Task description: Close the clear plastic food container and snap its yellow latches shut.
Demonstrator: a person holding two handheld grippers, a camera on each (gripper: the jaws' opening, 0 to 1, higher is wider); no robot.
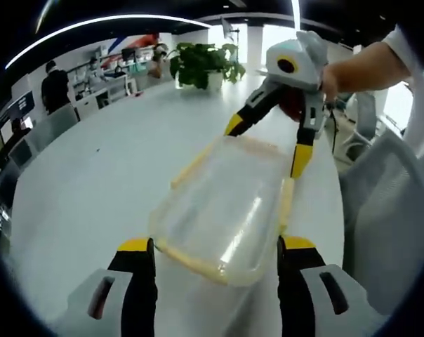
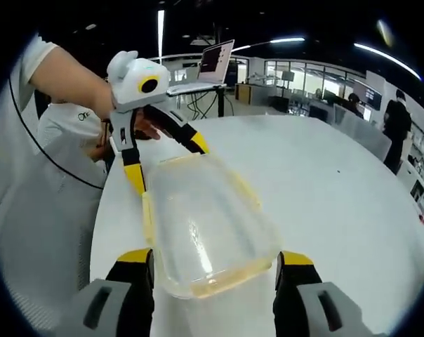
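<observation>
On the white counter (image 1: 93, 189), in the left gripper view, the clear plastic food container (image 1: 222, 210) is seen lying lengthwise between the two grippers, its lid apparently down on the base. The left gripper (image 1: 215, 246) is spread wide, its yellow-tipped jaws standing to either side of the container's near end; whether they touch it cannot be told. At the far end the right gripper (image 1: 265, 144) is also held apart, one jaw by the far left corner and the other down along the right edge, near the pale yellow latch (image 1: 287, 200). For the step to go well, the lid is best pressed flat and square first, and each latch then folded down against a steadied opposite end, so that the container is not pushed along the counter.

In the right gripper view, the same container is seen from the other end. The right gripper's jaws are wide apart at either side of the near end, with nothing clamped between them. The left gripper (image 2: 166, 165) is likewise spread at the far end, one jaw lying along the left latch (image 2: 148, 217). The latches are judged not yet snapped, though their seating is hard to read.
</observation>
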